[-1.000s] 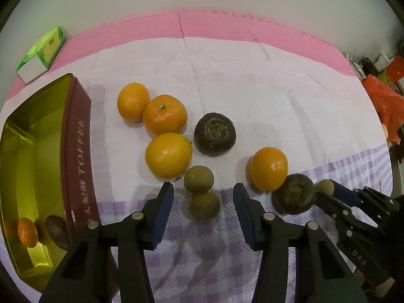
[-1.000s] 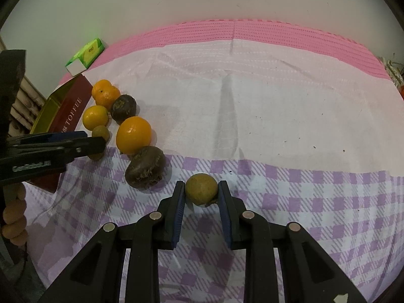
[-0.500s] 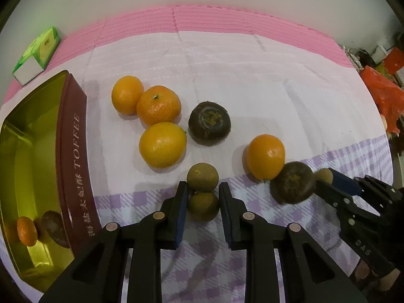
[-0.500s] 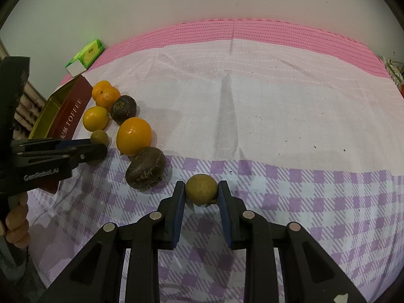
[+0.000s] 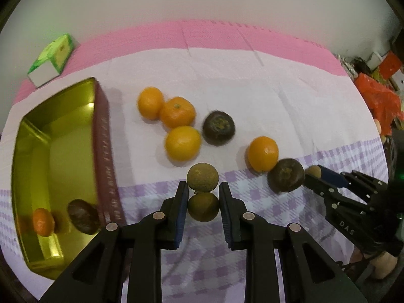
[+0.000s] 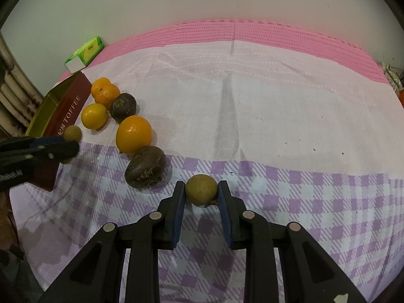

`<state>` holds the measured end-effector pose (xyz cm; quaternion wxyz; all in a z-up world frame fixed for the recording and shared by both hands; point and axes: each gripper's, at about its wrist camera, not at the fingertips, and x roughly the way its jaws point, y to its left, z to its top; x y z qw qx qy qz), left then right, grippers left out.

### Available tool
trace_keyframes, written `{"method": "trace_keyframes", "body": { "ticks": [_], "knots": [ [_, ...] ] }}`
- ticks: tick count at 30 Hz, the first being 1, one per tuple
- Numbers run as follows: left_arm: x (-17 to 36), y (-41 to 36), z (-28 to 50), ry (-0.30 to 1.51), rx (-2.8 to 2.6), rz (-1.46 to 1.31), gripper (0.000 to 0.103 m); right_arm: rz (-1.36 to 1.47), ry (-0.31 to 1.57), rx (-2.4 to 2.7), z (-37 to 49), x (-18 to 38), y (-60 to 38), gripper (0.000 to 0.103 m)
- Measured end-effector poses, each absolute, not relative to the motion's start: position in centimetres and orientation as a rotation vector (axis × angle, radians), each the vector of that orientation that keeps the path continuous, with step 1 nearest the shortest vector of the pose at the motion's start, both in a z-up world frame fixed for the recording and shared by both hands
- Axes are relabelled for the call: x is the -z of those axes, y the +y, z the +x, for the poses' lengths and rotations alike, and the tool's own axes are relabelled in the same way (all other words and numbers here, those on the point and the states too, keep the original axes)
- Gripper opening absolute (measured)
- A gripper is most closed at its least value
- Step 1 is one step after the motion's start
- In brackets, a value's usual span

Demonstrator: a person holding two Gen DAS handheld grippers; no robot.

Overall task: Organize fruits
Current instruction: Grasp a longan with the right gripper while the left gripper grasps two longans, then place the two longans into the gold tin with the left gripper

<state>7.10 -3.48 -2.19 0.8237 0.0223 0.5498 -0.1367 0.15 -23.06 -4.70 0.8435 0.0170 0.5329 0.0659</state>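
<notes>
Pinching a small olive-brown round fruit (image 5: 203, 207), the left gripper (image 5: 203, 203) has its blue-padded fingers (image 5: 182, 202) pressed on both sides of it. A second, like fruit (image 5: 202, 177) sits just beyond the fingertips, touching or nearly touching the held one. The right gripper (image 6: 201, 197) likewise has its fingers (image 6: 179, 199) clamped on a yellowish-brown round fruit (image 6: 201, 189), low over the purple-checked part of the cloth (image 6: 277, 126).

Outward from the left fingers, the left wrist view shows three oranges (image 5: 183, 143) clustered on the pale band of the cloth, a dark brown fruit (image 5: 218, 128) just beside them, then a fourth orange (image 5: 263, 153) touching another dark fruit (image 5: 285, 178). At the right edge of this view the right gripper reaches in, with its fruit only a small tan spot at its tips.

Only the left wrist view looks into the gold tin (image 5: 32, 176) with the maroon side: a small orange (image 5: 43, 221) and a dark fruit (image 5: 83, 216) lie at its near end. The right wrist view sees that tin only from outside, where the word TOFFEE reads clearly; in the left view the lettering is blurred.

Both views show a green and white carton (image 5: 51, 60) at the far left on the pink strip. The right wrist view alone shows the left gripper from the side at the left edge, a round fruit just past its tips, and a wide bare stretch of cloth to the right.
</notes>
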Motion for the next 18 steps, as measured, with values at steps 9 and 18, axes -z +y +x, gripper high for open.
{"method": "trace_keyframes", "body": {
  "ticks": [9,18],
  "knots": [
    [-0.1,1.6,8.4,1.107,0.191,0.006,0.026,0.012,1.125,-0.119,0.0,4.7,-22.8,0.025],
    [0.3,8.7,10.1,1.100,0.036,-0.025,0.026,-0.002,1.125,-0.108,0.0,4.7,-22.6,0.025]
  ]
}}
